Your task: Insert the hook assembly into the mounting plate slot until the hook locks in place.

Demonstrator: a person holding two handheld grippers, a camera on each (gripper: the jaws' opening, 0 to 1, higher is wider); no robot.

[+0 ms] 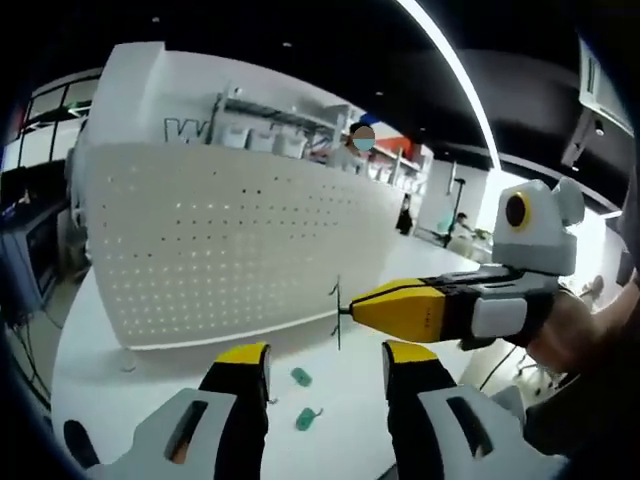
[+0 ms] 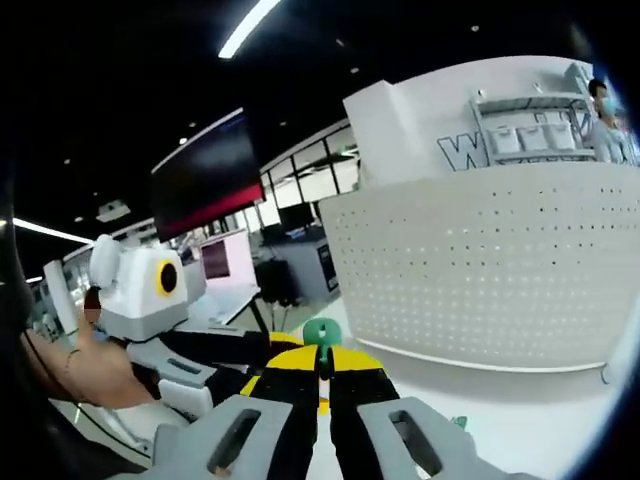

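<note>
The white perforated mounting plate (image 1: 230, 250) stands upright on the white table (image 1: 90, 350). My right gripper (image 1: 352, 308) comes in from the right, shut on the hook assembly (image 1: 338, 315), whose thin dark wire hangs just in front of the plate's lower right edge. In the right gripper view the same gripper (image 2: 322, 368) clamps the assembly's green cap (image 2: 322, 332), with the plate (image 2: 490, 270) ahead to the right. My left gripper (image 1: 325, 355) is open and holds nothing, low over the table before the plate.
Two loose green hook pieces (image 1: 301, 376) (image 1: 308, 419) lie on the table between my left jaws. Another green piece (image 2: 460, 422) shows near the plate's base. A person's hand (image 2: 90, 370) holds the left gripper. Shelving and desks stand behind the plate.
</note>
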